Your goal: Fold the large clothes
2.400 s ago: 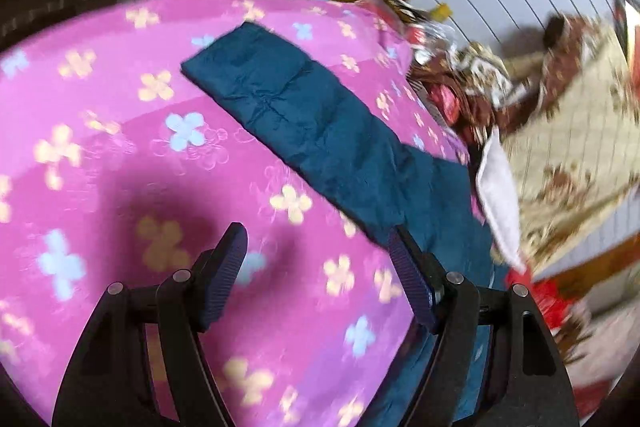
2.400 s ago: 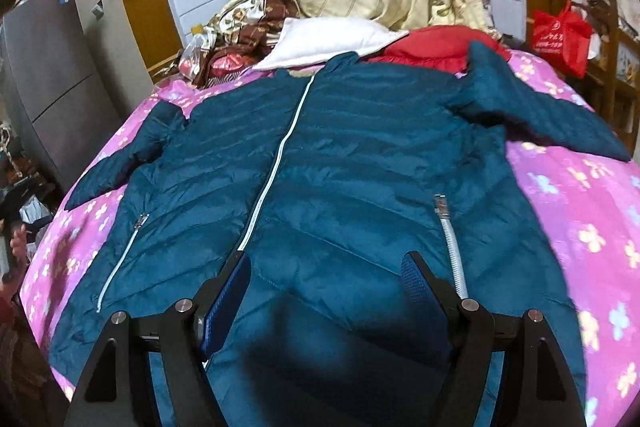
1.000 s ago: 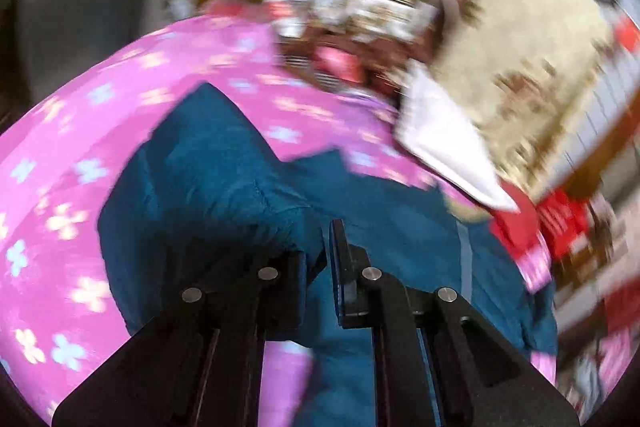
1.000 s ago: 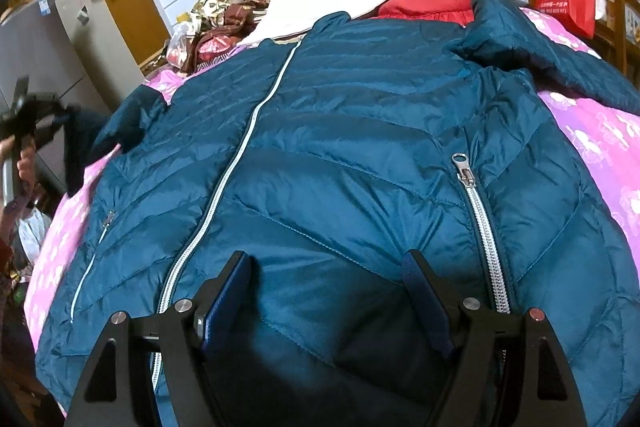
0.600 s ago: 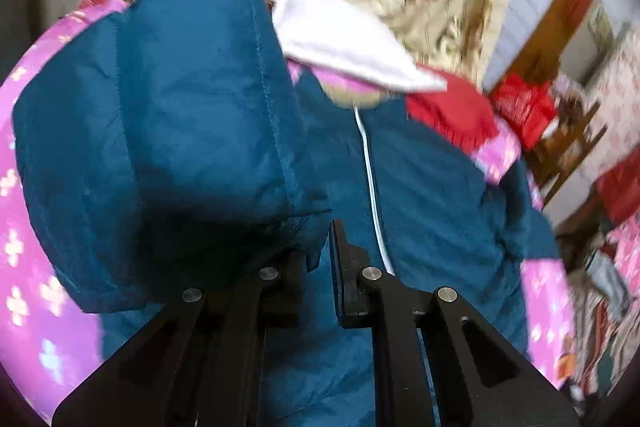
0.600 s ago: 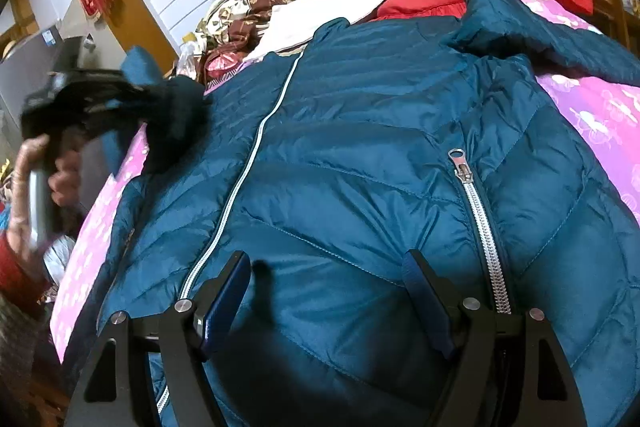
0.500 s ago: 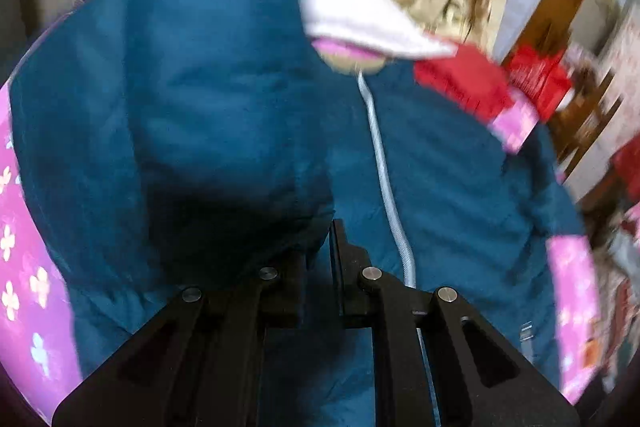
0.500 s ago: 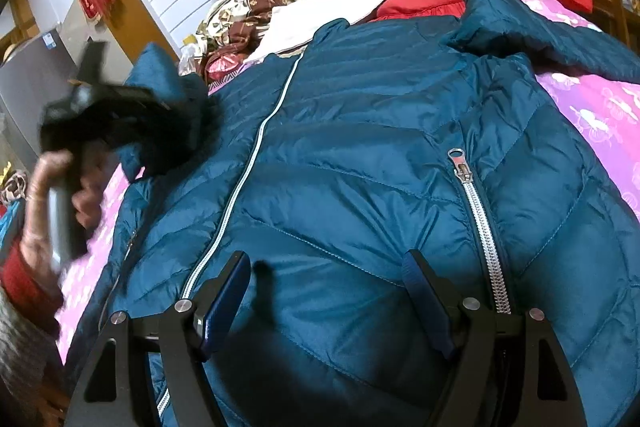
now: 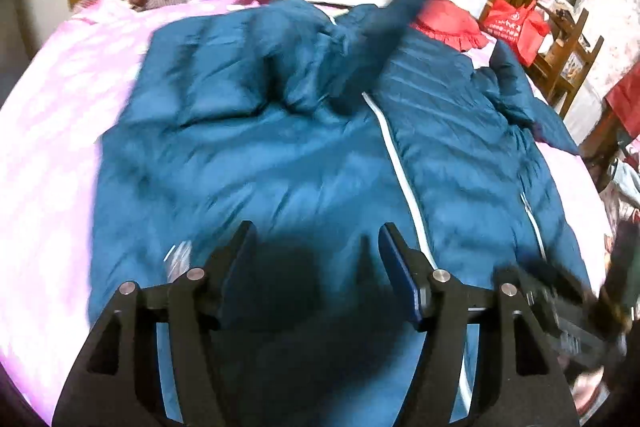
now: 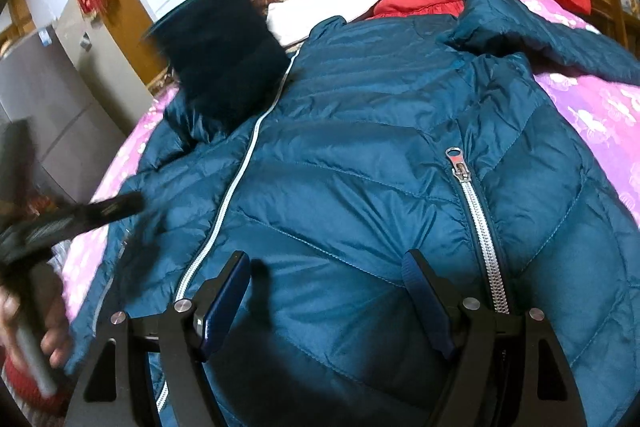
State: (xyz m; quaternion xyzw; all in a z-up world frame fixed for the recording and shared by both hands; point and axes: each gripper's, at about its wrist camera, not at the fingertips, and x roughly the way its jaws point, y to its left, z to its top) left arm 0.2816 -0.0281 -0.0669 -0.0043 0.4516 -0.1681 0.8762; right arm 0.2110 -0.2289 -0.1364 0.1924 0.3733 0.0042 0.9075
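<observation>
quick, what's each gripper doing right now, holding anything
Left gripper: open, its fingers have just been opening, nothing between them; the jacket sleeve is loose in the air.
Right gripper: open, empty, over the jacket.

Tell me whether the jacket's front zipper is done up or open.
Done up. The white front zipper runs as one closed line down the teal jacket, with both front panels meeting flat and no lining visible.

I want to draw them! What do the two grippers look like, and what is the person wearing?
Both the left gripper and right gripper are black frames with silver screws and blue finger pads. The left gripper has a pale handle. The person wears a red sleeve.
</observation>
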